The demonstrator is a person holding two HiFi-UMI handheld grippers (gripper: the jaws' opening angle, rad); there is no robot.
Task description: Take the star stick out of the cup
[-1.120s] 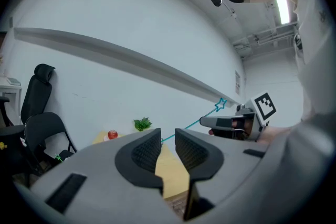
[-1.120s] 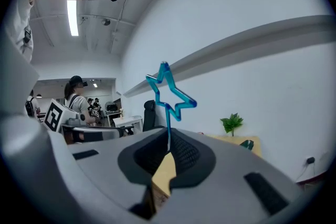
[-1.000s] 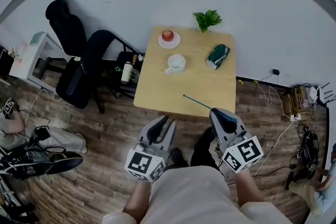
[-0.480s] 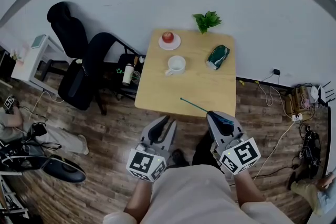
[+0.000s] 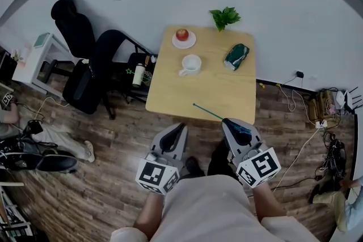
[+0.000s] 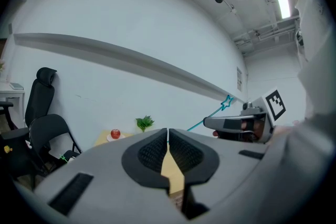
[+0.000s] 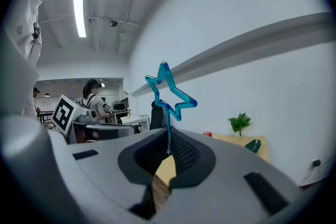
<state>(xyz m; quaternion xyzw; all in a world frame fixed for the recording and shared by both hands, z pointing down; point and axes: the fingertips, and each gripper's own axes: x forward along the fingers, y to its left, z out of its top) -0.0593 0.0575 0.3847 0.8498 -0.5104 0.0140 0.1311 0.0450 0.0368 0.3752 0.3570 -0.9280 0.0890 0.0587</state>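
The star stick (image 7: pixel 169 94) is a thin blue rod with a blue star outline at its tip. My right gripper (image 7: pixel 169 153) is shut on its lower end, and the star stands up above the jaws. In the head view the star stick (image 5: pixel 209 113) points from my right gripper (image 5: pixel 237 127) toward the table's near edge. The white cup (image 5: pixel 190 65) sits on the wooden table (image 5: pixel 170 96), well ahead of both grippers. My left gripper (image 5: pixel 174 135) is shut with nothing between its jaws, level with the right one, in front of the person's body.
A red apple on a white plate (image 5: pixel 182 37), a small green plant (image 5: pixel 225 18) and a dark green bag (image 5: pixel 236 57) are on the table. Black office chairs (image 5: pixel 93 65) stand to the table's left. Cables lie on the floor at right (image 5: pixel 317 122).
The head view has shifted slightly. Both grippers keep their places near the body, the right one still holding the stick.
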